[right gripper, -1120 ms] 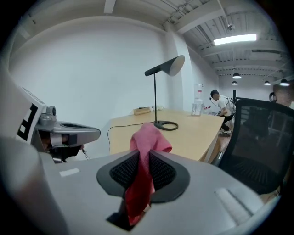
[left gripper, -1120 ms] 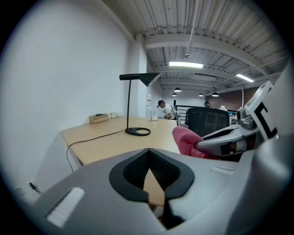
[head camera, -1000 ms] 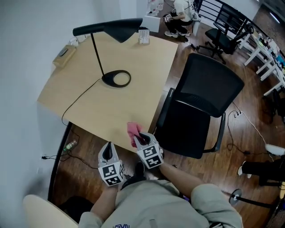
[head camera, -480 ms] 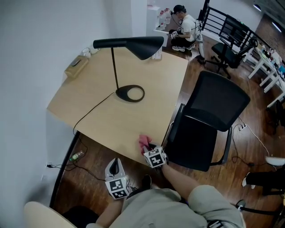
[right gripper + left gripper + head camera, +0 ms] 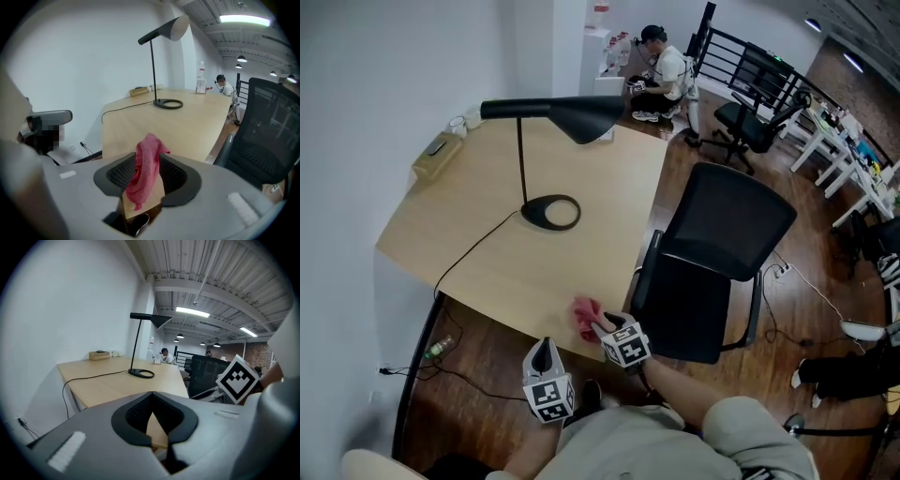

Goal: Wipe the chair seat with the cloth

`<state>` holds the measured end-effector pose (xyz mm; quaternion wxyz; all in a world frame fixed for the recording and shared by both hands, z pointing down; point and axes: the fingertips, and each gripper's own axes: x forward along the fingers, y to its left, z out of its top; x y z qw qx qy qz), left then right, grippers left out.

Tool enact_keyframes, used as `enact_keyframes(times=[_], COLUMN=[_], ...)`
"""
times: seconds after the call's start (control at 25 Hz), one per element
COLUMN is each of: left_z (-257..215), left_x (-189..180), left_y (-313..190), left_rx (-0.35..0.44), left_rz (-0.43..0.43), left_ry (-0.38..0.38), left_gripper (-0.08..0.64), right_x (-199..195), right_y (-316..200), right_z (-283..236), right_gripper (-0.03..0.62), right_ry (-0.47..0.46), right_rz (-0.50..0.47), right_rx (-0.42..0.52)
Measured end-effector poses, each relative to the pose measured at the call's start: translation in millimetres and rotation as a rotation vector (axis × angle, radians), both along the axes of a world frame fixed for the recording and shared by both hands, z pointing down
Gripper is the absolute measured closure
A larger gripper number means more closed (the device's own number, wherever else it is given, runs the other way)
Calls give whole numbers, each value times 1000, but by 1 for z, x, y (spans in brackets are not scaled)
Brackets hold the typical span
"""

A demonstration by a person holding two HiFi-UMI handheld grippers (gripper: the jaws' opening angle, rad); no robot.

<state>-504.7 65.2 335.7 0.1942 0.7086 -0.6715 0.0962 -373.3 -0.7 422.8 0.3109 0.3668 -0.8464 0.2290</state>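
The right gripper (image 5: 602,325) has its jaws wide and opening; the red cloth (image 5: 146,164) stands bunched between them, close against the left pad with a gap on the other side, so the pads do not clamp it; in the head view the cloth (image 5: 585,315) sits at the near edge of the tabletop (image 5: 600,197), just beside the chair (image 5: 712,262), and it is not on the seat (image 5: 689,314); the right gripper's jaws point forward and a little left at that edge, with the bare right forearm reaching out from the body behind them.

The left gripper (image 5: 545,349) has its jaws closed, the tips meeting with nothing between them, and only a narrow wedge of tabletop shows behind the pads in the left gripper view (image 5: 152,393); it is held back from the tabletop, over the wooden floor (image 5: 478,347), left of the right gripper and nearer the body, jaws aimed toward the tabletop edge; it touches nothing.

The lamp (image 5: 550,212) stands well apart from both grippers, farther along the tabletop.
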Motion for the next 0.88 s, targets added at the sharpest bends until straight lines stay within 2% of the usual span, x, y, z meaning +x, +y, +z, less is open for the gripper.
enact_keyframes(times=[0.16,0.28,0.44,0.68,0.88], left_z=[-12,-25,-53,-103,-133], left_x=[27,59,118,223,314], left_y=[-10,-16,-18,5,50], left_rx=[31,46,103,169,206], left_rz=[80,165,294,469,590], left_ry=[17,41,99,101,92], left_gripper=[555,555,555,555,555], right_x=[27,62,130,242,331], right_y=[8,16,31,90,161], right_z=[-45,-80,-125,-195,-224], right_gripper=[449,503,590,592,592], right_ry=[-56,-105,-138,-157,-142], right_rz=[59,142,285,481,612], right_rx=[85,156,273,444,517])
